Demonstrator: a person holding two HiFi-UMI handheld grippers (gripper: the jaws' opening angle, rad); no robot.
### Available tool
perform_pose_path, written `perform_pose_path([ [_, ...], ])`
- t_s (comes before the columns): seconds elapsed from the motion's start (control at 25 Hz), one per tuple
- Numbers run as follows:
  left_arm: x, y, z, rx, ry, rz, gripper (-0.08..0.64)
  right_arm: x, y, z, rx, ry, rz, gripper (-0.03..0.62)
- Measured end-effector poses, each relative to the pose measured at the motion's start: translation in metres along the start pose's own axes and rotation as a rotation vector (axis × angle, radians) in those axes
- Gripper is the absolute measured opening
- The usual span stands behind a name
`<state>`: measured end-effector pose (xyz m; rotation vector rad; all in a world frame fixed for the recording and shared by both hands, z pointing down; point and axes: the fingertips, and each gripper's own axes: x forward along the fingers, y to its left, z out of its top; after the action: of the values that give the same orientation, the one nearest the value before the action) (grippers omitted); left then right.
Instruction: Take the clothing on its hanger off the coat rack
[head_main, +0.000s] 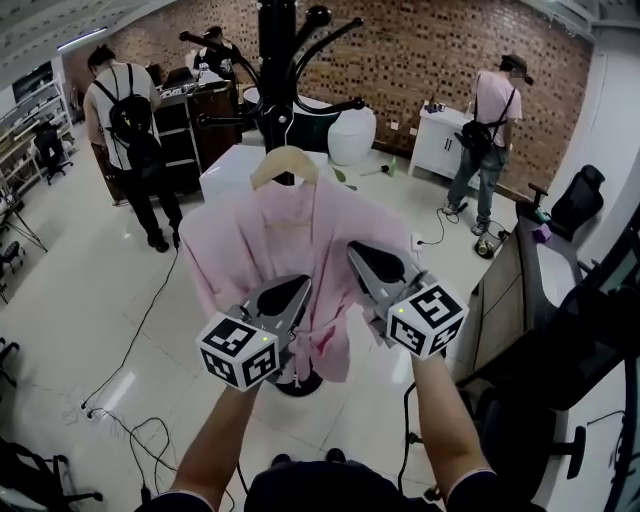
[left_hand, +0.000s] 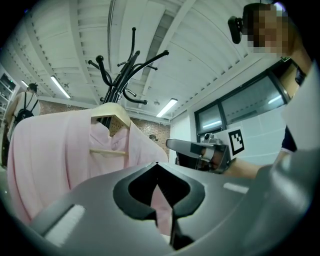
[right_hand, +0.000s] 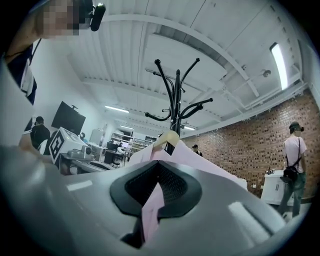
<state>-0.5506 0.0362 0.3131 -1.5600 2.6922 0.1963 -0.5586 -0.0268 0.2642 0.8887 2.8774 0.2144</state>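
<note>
My left gripper (head_main: 297, 288) is clenched on a fold of the pink garment (head_main: 290, 235); a strip of the cloth runs up between its closed jaws. It bites low on the front, on the left side as I look down, and sits a little nearer to me than the other gripper.

What matters next lies above and beyond both grippers. The wooden hanger (head_main: 285, 163) carries the garment at the shoulders, its long axis running left to right across my view, and the coat rack (head_main: 277, 60) stands just behind it, its dark pole rising straight past the hanger's middle. The garment hangs in front of the pole, facing me. I cannot tell whether the hanger is hooked on the rack or already free of it.

My right gripper (head_main: 360, 255) is clamped on the cloth too, a pink fold pinched between its jaws, a little higher up the front and so slightly nearer the hanger.

Since I hold only cloth on either side of the centre line, I judge the hanger has to be raised through the garment and then drawn towards me, both sides evenly, or it may tip out of a shoulder.
</note>
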Motion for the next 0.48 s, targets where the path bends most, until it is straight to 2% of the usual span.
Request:
perform_pose_path([
  [0.32, 0.006, 0.005, -0.001, 0.008, 0.01, 0.008, 0.012, 0.009, -0.013, 0.0, -0.016, 0.01, -0.002, 0.008],
  [0.48, 0.009, 0.007, 0.002, 0.018, 0.013, 0.006, 0.012, 0.02, -0.025, 0.008, -0.076, 0.033, -0.011, 0.122],
])
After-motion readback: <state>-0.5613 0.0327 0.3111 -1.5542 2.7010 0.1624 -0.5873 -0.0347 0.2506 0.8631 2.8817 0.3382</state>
